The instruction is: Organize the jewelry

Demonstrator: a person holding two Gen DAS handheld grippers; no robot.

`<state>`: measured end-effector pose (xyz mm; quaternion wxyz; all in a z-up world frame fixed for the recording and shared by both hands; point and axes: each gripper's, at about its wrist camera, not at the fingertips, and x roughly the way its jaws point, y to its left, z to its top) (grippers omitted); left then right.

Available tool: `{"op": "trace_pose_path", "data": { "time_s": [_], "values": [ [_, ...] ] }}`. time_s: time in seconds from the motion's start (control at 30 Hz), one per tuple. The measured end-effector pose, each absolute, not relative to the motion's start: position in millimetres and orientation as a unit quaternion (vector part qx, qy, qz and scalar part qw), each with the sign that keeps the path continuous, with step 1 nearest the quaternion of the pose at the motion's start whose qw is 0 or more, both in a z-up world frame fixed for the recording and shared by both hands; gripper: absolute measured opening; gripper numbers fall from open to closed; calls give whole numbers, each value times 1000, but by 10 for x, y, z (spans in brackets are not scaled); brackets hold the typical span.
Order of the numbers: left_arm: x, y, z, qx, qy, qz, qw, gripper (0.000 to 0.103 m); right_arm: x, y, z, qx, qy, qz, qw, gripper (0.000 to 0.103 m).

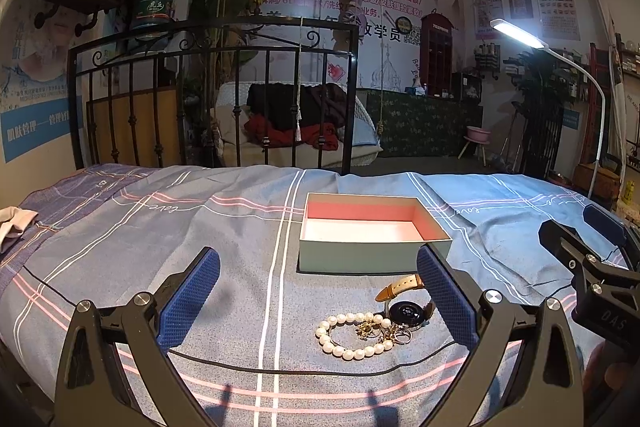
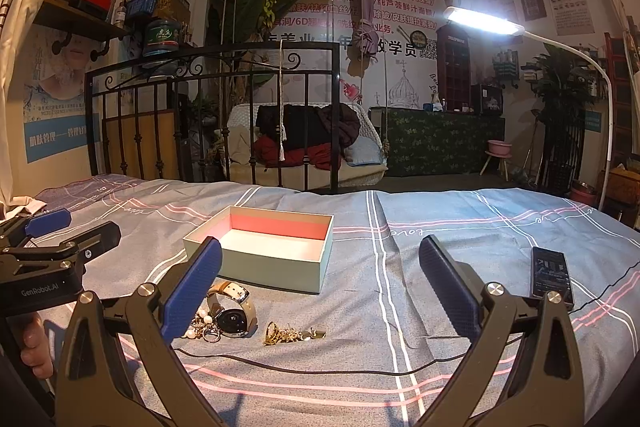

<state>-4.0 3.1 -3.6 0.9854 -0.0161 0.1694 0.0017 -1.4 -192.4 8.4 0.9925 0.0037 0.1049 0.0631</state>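
Blue ribbed pads frame the left wrist view: the left gripper (image 1: pixel 318 291) has its fingers spread wide with nothing between them, hovering low over the striped bedsheet (image 1: pixel 160 247). Just ahead lies the jewelry heap. A pearl bracelet (image 1: pixel 352 335) curls in a loop, and tangled against its right side are small gold pieces and rings (image 1: pixel 386 333). A watch (image 1: pixel 406 313) with a dark round face and tan leather strap sits just behind them, touching the pile. Beyond, near the heap, stands an open pale-green box (image 1: pixel 374 255) with a pink lining, nothing in it. The right gripper (image 1: pixel 580 259) shows at the frame's right edge.

From the right wrist view, the right gripper (image 2: pixel 320 291) is likewise wide open and holds nothing. The watch (image 2: pixel 234 319) and a few pearls (image 2: pixel 196 327) peek out beside its left pad, and a separate gold chain cluster (image 2: pixel 292 334) lies just to the right of the watch. The box (image 2: pixel 276 263) sits behind them; a phone (image 2: pixel 551 277) rests well apart on the right, and a black cable (image 2: pixel 320 367) crosses the sheet in front.

All of it looks light. The bracelet will likely drape limply, so pinching across one strand of beads seems best, though round pearls may slip. The chains look fine and snag-prone, and may drag neighbours along. The watch is probably stiffest; its case or strap offers a firm hold.
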Motion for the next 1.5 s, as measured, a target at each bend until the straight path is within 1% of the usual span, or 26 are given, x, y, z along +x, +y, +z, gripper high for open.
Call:
{"op": "trace_pose_path", "data": {
  "time_s": [1.5],
  "values": [
    [-53,2,-55,-14,175,-2,985,96,-15,-1910,32,5,110,63,992,97]
  ]
}}
